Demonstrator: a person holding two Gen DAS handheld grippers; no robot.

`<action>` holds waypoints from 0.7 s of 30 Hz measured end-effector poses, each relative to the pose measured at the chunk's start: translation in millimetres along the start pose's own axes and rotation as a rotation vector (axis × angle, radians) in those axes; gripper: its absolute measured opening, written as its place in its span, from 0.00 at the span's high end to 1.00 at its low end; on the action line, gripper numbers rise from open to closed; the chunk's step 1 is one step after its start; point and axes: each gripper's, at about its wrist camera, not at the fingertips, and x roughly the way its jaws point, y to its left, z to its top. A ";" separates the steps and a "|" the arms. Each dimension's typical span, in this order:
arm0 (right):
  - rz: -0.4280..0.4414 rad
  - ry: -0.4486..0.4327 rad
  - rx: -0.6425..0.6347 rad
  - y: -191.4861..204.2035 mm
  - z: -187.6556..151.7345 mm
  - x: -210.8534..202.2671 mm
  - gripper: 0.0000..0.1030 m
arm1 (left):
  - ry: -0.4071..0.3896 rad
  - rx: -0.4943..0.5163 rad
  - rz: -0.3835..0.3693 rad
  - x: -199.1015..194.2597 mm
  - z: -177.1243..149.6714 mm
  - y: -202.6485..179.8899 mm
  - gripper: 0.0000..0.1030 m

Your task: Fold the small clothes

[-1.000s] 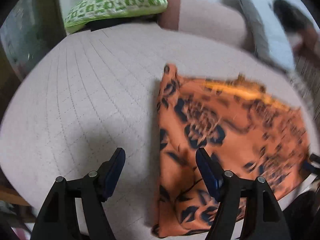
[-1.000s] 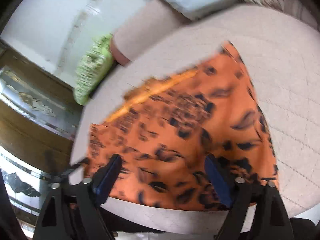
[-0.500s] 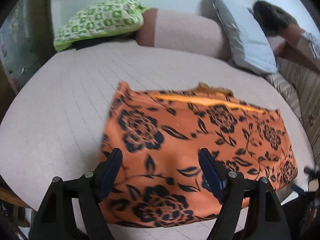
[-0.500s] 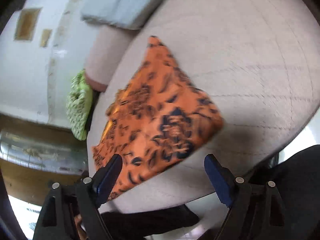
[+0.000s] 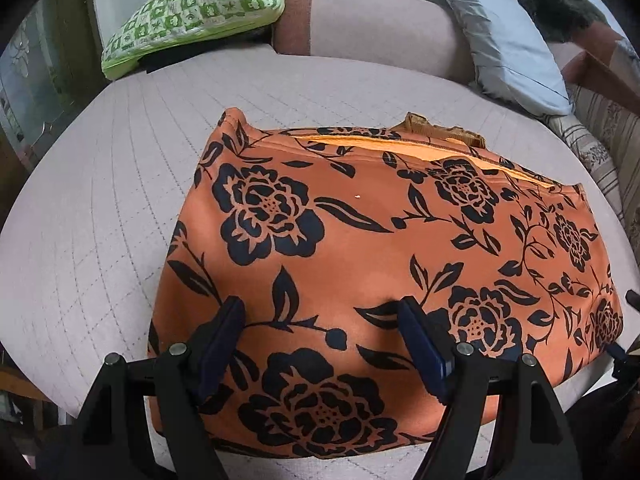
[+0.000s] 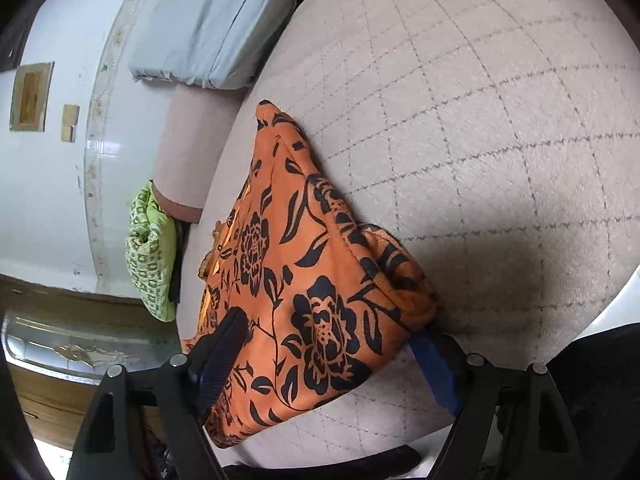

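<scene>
Quilted bed, both grippers angled down over orange garment, jaws apart, right closing.

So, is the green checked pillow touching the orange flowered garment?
Apart. The left wrist view shows a bare strip of quilted mattress between the green pillow and the orange garment.

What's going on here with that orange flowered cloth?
A person with a gripper in each hand is folding an orange garment spread on a quilted bed. The left gripper hangs open over its near edge. The right gripper straddles a corner, jaws closing, not yet pinching.
</scene>
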 end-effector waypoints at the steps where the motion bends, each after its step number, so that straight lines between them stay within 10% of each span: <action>1: 0.001 -0.003 0.010 1.9 2.0 -4.0 0.21 | -0.004 0.001 -0.003 -1.9 0.5 -0.1 0.23; 11: -0.029 -0.006 -0.020 14.5 3.8 14.2 0.20 | 0.013 0.019 0.006 3.4 -0.8 -4.9 0.23; 21: -0.142 0.022 -0.060 9.6 8.8 15.1 0.61 | 0.062 0.070 0.054 10.9 -11.0 -12.4 0.22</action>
